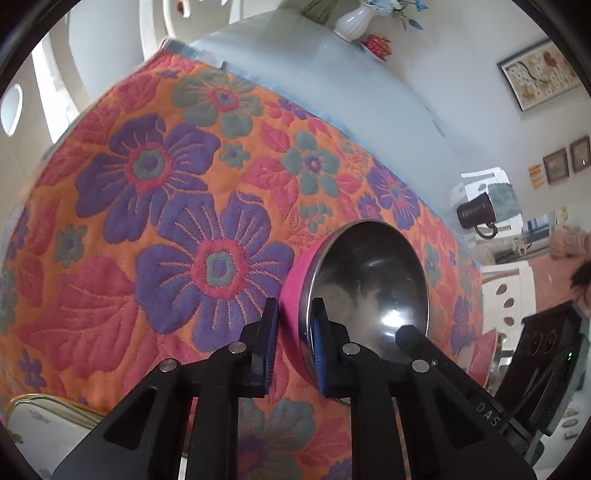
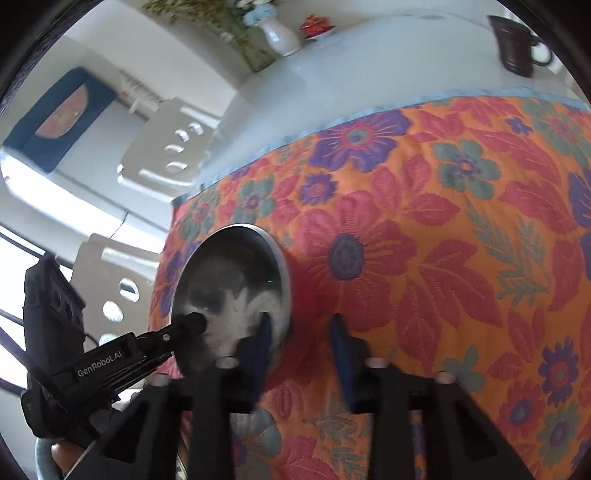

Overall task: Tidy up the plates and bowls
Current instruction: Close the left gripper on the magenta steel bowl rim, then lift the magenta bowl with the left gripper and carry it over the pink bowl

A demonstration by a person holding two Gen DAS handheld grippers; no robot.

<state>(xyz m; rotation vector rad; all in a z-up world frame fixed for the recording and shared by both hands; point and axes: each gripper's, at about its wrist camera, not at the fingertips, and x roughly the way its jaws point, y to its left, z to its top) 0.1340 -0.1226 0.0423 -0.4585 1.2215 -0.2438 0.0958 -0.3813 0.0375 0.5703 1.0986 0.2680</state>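
Bowl (image 1: 365,295), steel inside with a pink outer wall, sits on the floral cloth (image 1: 155,192) and is gripped from two sides. In the left wrist view the left gripper (image 1: 293,347) is clamped on the bowl's rim at about seven o'clock of the bowl: one blue-padded finger lies against the pink outside, the other inside the steel hollow, and the rim passes between them. The tip of the other tool pokes into the bowl at about five o'clock. The bowl's polished hollow holds no food, only blurred reflections.

In the right wrist view the right gripper (image 2: 301,350) straddles the same bowl (image 2: 232,291) at about five o'clock of its rim, one finger inside the hollow and one outside over the cloth. The picture is motion-blurred there and a gap shows between the outer pad and the rim, so whether the pads actually press on the bowl I cannot tell. The left tool reaches in from nine o'clock, its tip inside the rim.

At seven o'clock of the left view, near the lens, lies a white gold-edged plate (image 1: 40,421), its far side hidden.

Farther off, past the cloth's pale blue hem, the bare white table (image 1: 332,81) carries a white vase (image 1: 352,22) of flowers at one o'clock, a small red object (image 1: 376,44) beside it, and a dark brown mug (image 1: 476,214) at three o'clock.
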